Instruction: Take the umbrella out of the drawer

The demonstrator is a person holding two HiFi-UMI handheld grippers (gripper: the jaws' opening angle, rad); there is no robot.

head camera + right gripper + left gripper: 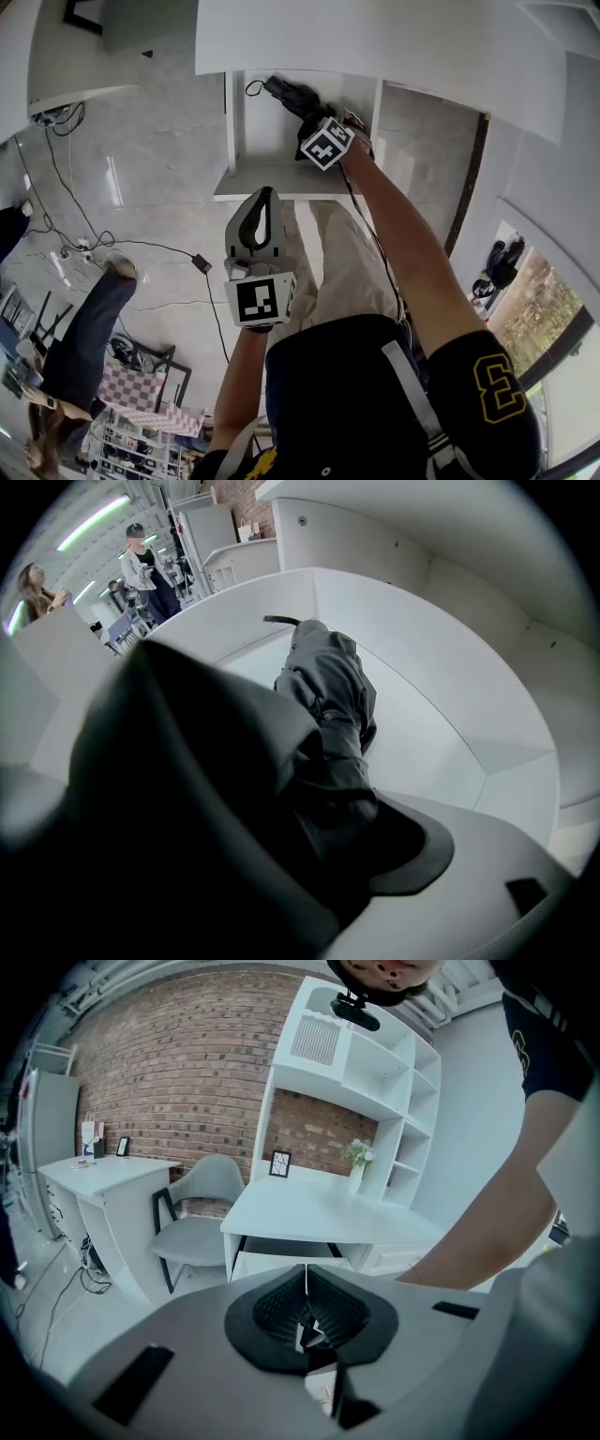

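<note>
In drawer [246, 131], right gripper [330, 797] on umbrella [328, 682] (arm outstretched), left gripper [305, 1309] closed.

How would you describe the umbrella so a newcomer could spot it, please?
Look under the white desktop, into the open white drawer. A folded dark grey fabric umbrella lies there, held by the right gripper. It is the only dark thing inside.

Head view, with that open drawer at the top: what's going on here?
A person stands at a white desk with a hand-held gripper in each hand. The right gripper reaches into the open drawer, its fingers closed on the dark folded umbrella. The umbrella is inside the drawer, not yet lifted out. The left gripper hangs back near the person's body, fingers shut on nothing.
</note>
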